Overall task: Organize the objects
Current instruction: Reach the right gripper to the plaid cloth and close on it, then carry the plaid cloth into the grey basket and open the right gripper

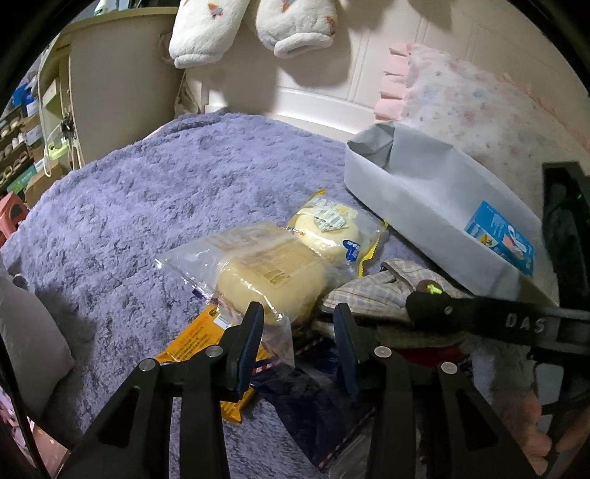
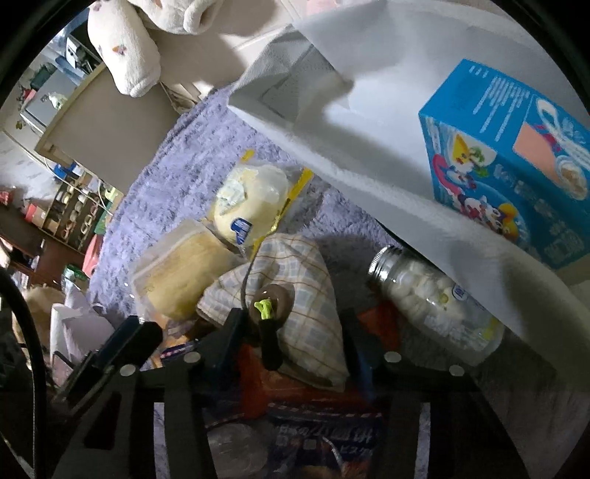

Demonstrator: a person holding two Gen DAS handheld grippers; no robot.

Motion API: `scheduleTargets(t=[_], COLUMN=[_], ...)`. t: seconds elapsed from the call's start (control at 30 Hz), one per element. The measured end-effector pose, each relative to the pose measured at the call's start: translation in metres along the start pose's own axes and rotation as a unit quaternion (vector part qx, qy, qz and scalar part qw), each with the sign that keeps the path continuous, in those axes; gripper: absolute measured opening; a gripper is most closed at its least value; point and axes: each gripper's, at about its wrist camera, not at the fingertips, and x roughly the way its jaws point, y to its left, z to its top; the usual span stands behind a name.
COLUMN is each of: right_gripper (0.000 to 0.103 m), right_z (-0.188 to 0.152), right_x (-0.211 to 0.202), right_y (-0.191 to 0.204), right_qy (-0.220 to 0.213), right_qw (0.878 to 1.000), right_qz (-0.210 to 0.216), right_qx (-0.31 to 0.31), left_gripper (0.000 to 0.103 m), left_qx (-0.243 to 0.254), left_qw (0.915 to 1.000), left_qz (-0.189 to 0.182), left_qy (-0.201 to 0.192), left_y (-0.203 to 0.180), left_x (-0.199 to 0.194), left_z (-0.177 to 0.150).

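Note:
My right gripper point(image 2: 291, 339) is shut on a plaid pouch point(image 2: 295, 280) that carries a black strap with a neon-green cord. One of its fingers point(image 1: 431, 309) shows against the pouch point(image 1: 372, 291) in the left wrist view. My left gripper point(image 1: 298, 346) stands open over a dark blue packet point(image 1: 317, 405), its left finger at the corner of a clear bag of bread point(image 1: 265, 272). A second round bun point(image 1: 332, 228) in a yellow-edged bag lies behind. A grey fabric bin point(image 1: 424, 206) holds a blue box point(image 1: 501, 239). A jar of white tablets point(image 2: 431, 298) lies beside the bin.
Everything rests on a fluffy purple blanket point(image 1: 147, 202). An orange packet point(image 1: 199, 339) lies under the left finger. White plush items point(image 1: 250, 25) hang above, and a pink-frilled pillow point(image 1: 461, 103) leans behind the bin. A beige cabinet point(image 1: 121, 84) stands at the far left and a grey cushion point(image 1: 29, 339) at the near left.

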Motion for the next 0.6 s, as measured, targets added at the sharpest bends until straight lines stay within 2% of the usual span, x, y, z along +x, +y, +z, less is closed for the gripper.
scheduleTargets(t=[0.07,0.1,0.2,0.33,0.47,0.6], right_gripper=[0.04,0.028,0.019,0.019,0.017,0.017], right_z=[0.0,0.0,0.001,0.0,0.002,0.0], right_x=[-0.01,-0.016,-0.032,-0.038,-0.037,-0.053], right_y=[0.004,0.005,0.006,0.012,0.017,0.02], right_qy=[-0.016,-0.025,-0.04,-0.051,-0.052,-0.085], right_qw=[1.0,1.0,0.997,0.997,0.996,0.994], right_qz=[0.009,0.018,0.065,0.062,0.067,0.07], right_qx=[0.0,0.0,0.01,-0.001,-0.003,-0.011], left_gripper=[0.038,0.038,0.038,0.038,0.039,0.039], left_qx=[0.001,0.002,0.007,0.033,0.049,0.044], left_qw=[1.0,0.9999,0.9994,0.998,0.9979,0.9976], left_qz=[-0.006,-0.009,-0.023,-0.03,-0.018,-0.031], left_qy=[-0.006,-0.01,-0.027,-0.045,-0.038,-0.044], left_y=[-0.002,-0.003,-0.007,-0.018,-0.024,-0.024], left_x=[-0.002,-0.003,-0.009,-0.015,-0.011,-0.012], left_z=[0.0,0.001,0.001,0.002,0.002,0.003])
